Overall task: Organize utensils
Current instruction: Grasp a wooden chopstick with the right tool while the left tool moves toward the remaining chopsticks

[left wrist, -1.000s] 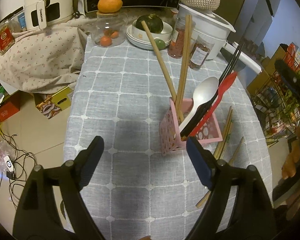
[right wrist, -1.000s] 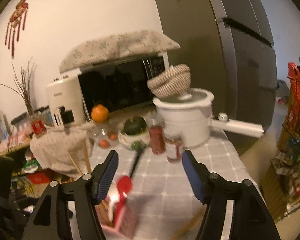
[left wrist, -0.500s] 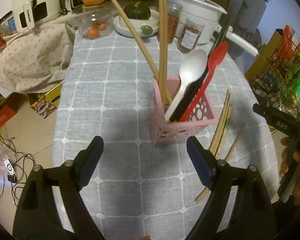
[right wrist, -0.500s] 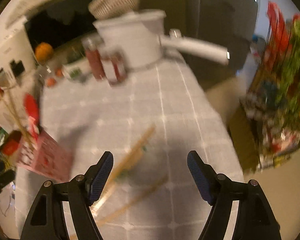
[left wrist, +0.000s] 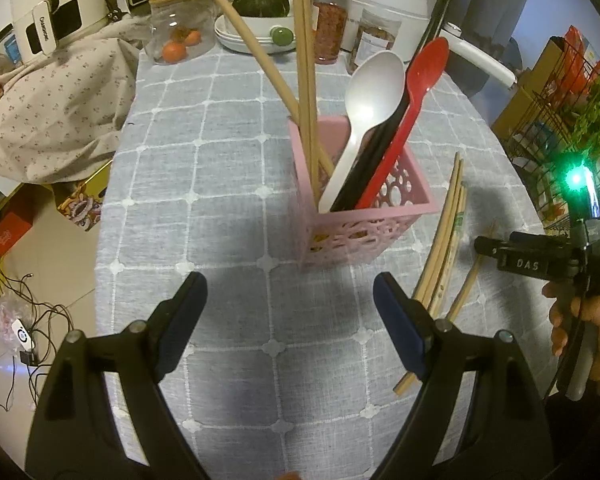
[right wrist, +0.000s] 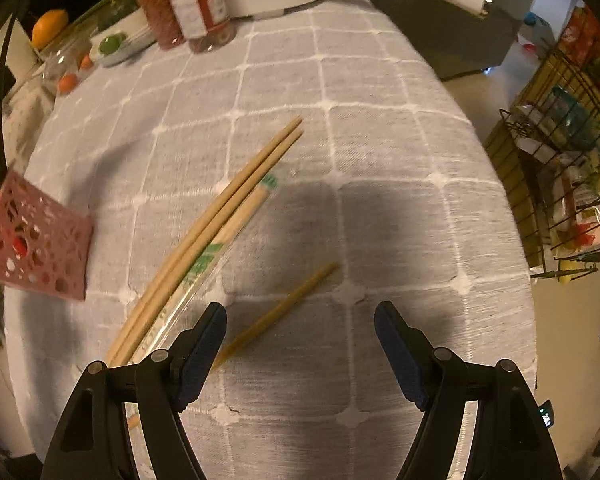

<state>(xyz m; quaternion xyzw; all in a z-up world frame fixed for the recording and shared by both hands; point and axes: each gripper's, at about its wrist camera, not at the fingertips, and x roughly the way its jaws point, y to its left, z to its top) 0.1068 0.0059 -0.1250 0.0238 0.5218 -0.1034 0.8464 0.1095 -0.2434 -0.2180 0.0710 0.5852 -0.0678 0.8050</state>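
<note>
— Lying loose on the counter [right wrist: 380, 80], just beside the pink holder [left wrist: 364, 216], are the bare chopsticks [right wrist: 204, 236], a wrapped pair [right wrist: 204, 260] touching them, and one single stick [right wrist: 276, 312] a little apart. How will they handle?

— Probably light, stiff and thin, and likely to roll on the cloth. A pinch near mid-length looks the safest hold; the wrapper may be slippery.

— And the grippers?

— The right hand-held gripper [right wrist: 300, 340] hangs over the single stick, jaws spread, holding nothing. The left hand-held gripper [left wrist: 290, 312] is spread and empty too, facing the holder.

— Any writing?

— "DAS" on the right tool as the left camera sees it, and "CHANGHONG" on the white appliance [left wrist: 52, 12], as far as it reads. The wrapper's green print is too blurred.
</note>
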